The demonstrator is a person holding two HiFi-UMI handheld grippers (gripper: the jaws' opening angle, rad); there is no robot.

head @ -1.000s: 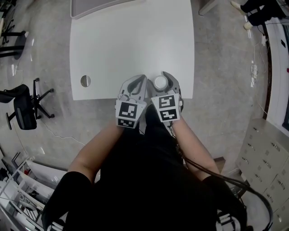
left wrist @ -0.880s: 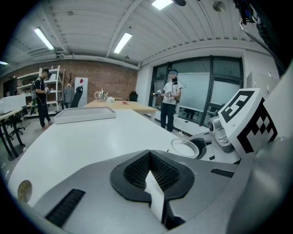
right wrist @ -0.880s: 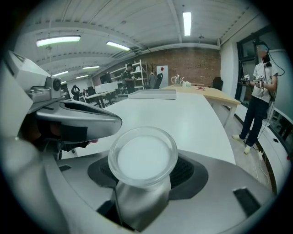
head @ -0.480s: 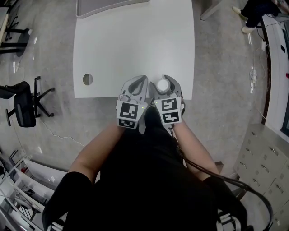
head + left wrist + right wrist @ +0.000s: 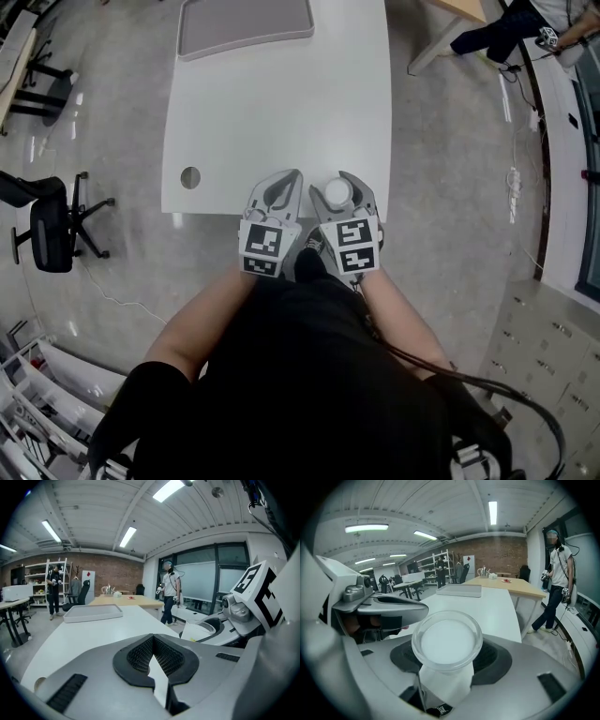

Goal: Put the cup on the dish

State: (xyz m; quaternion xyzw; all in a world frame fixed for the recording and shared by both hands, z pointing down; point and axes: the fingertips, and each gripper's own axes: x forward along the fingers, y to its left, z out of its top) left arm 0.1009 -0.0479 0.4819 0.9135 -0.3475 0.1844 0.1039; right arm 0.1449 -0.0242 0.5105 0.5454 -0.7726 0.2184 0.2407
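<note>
- The cup (image 5: 446, 641) is clamped upright in the right claw (image 5: 339, 184), at the near edge of the table (image 5: 281, 103).
- The left claw (image 5: 156, 660) is held closed and empty, just beside it.
- A grey tray (image 5: 246, 26) is seen at the table's far end.

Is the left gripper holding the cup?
No, the cup is clamped between the jaws of the right gripper, while the left gripper has its jaws together with nothing between them.

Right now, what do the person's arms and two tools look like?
Both the left tool and right tool are grey with curved jaws and dark ribbed pads, each carrying a cube of black-and-white square markers. A black cable runs beside the right arm. The person wears a black short-sleeved top.
</note>
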